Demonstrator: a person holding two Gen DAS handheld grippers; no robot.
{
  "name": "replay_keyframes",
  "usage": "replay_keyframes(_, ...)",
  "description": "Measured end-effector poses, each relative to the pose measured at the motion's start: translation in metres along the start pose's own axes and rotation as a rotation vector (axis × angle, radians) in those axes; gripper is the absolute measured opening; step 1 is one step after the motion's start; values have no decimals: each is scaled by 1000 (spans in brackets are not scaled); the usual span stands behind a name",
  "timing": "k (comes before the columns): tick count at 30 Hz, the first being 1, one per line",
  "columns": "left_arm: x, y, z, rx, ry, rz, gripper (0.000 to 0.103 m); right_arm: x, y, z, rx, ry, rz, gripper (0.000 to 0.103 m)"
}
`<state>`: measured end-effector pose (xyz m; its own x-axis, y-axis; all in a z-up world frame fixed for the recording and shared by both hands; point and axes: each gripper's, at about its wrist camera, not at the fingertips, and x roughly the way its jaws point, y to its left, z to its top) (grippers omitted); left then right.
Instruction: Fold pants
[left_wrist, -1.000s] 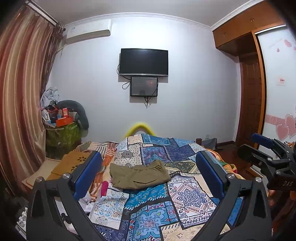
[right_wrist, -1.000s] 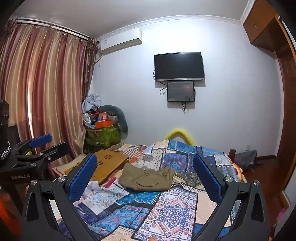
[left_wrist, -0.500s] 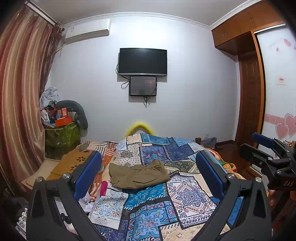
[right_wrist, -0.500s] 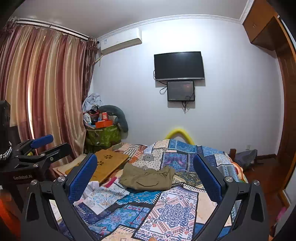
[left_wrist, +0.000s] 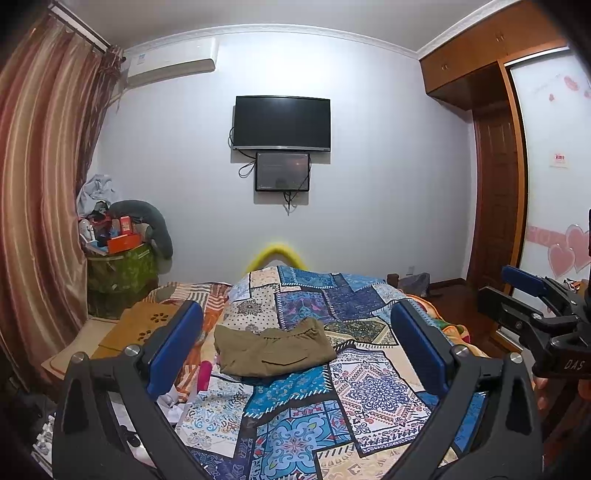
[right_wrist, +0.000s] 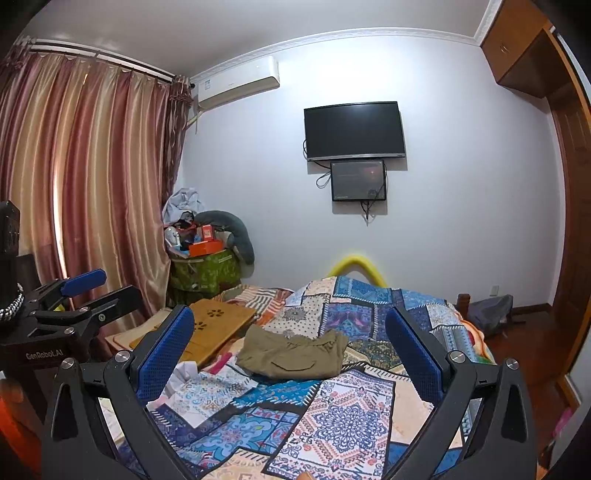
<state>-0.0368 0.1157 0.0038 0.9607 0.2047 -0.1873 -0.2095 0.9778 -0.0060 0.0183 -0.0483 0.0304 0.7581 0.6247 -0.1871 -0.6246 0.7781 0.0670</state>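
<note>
Pants (left_wrist: 271, 350) lying mid-bed (left_wrist: 369, 387) as a compact olive bundle, apparently folded already, well apart from both tools. Left tongs (left_wrist: 295, 347) spread wide, gripping nothing; right tongs (right_wrist: 290, 347) likewise wide and empty. Likely risks: pinching only the top layer and peeling the fold open, snagging the patterned quilt along with the cloth, or dragging the bundle toward the bed's left edge by the board (right_wrist: 218, 325).

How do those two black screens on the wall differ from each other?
The upper TV is wider and larger; the lower screen is smaller and hangs just below it. The upper TV is plain black, while the lower screen shows a faint reddish glow. Both are dark, rectangular, wall-mounted, with cables dangling.
</note>
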Motion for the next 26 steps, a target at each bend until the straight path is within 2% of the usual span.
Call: replay_keyframes(26, 6, 0, 0, 4, 23, -18, 103, 1, -4, -1, 22, 5, -2, 103)
